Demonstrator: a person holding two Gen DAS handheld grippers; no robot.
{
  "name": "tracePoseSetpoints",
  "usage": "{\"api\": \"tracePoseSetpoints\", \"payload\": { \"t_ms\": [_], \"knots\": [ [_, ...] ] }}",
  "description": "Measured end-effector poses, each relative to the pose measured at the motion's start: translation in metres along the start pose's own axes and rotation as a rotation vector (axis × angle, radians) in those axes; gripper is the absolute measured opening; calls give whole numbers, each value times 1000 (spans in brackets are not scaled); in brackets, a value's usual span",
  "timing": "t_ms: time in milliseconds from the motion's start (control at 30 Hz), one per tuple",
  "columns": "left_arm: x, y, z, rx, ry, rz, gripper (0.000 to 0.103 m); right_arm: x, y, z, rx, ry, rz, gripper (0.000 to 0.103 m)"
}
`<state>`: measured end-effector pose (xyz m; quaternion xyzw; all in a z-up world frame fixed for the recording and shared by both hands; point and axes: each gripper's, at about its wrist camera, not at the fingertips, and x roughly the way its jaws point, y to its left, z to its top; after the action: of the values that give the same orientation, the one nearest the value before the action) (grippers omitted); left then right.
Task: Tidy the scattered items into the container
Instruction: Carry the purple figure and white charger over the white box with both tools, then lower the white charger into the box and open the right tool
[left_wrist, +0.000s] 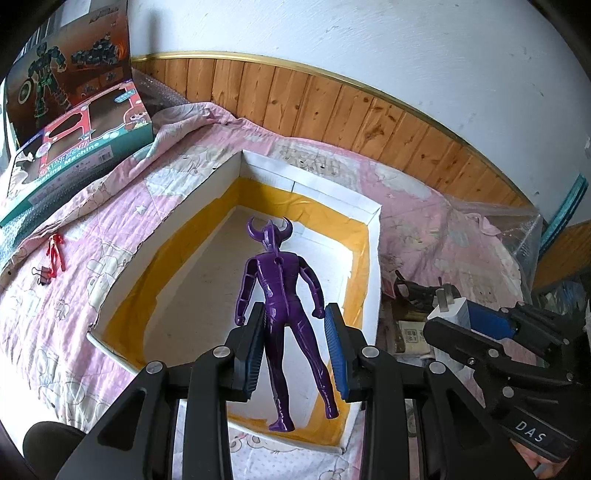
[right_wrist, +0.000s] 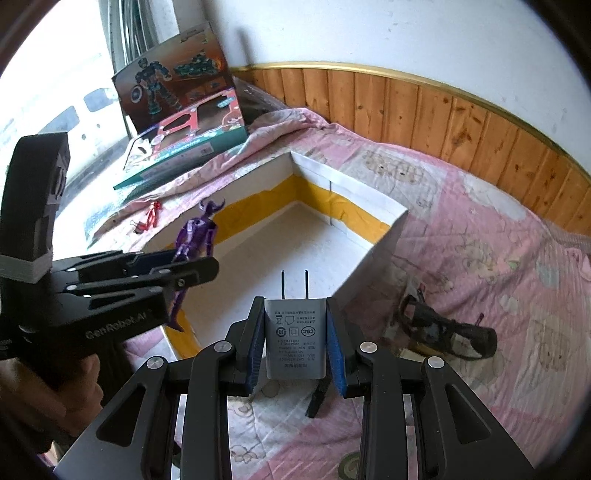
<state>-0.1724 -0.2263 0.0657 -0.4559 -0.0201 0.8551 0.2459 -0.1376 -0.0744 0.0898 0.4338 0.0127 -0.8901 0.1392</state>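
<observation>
The white box (left_wrist: 373, 236) with yellow tape inside sits open on the pink blanket (left_wrist: 92, 266). Over it, the left gripper (left_wrist: 295, 347) pinches a shiny purple toy man (left_wrist: 280, 291) with horns at the hips. Near the box's right edge, the right gripper (right_wrist: 295, 347) squeezes a grey plug (right_wrist: 293, 336), prongs pointing forward. Dark glasses (right_wrist: 443, 328) lie on the blanket to the right of the box.
</observation>
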Motion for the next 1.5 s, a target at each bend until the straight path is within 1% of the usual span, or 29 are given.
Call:
{"api": "tracePoseSetpoints", "payload": {
  "t_ms": [300,567,800,967,1067,1233,1333,1500],
  "knots": [
    [11,10,4,-17,18,-3,33,17,15,19,-46,13,7,32],
    [24,26,6,-43,53,8,33,54,15,39,-60,78,2,33],
    [36,42,10,-57,90,23,33,84,18,54,-95,127,-49,33],
    [45,52,13,-62,118,32,33,103,23,61,-125,152,-116,33],
    [48,57,15,-68,126,33,33,115,29,64,-155,164,-174,33],
    [52,60,16,-68,134,29,33,132,33,66,-194,190,-234,33],
    [55,61,16,-66,142,27,33,141,35,68,-210,201,-259,33],
    [62,63,18,-60,152,21,33,152,35,70,-225,212,-279,33]
  ]
}}
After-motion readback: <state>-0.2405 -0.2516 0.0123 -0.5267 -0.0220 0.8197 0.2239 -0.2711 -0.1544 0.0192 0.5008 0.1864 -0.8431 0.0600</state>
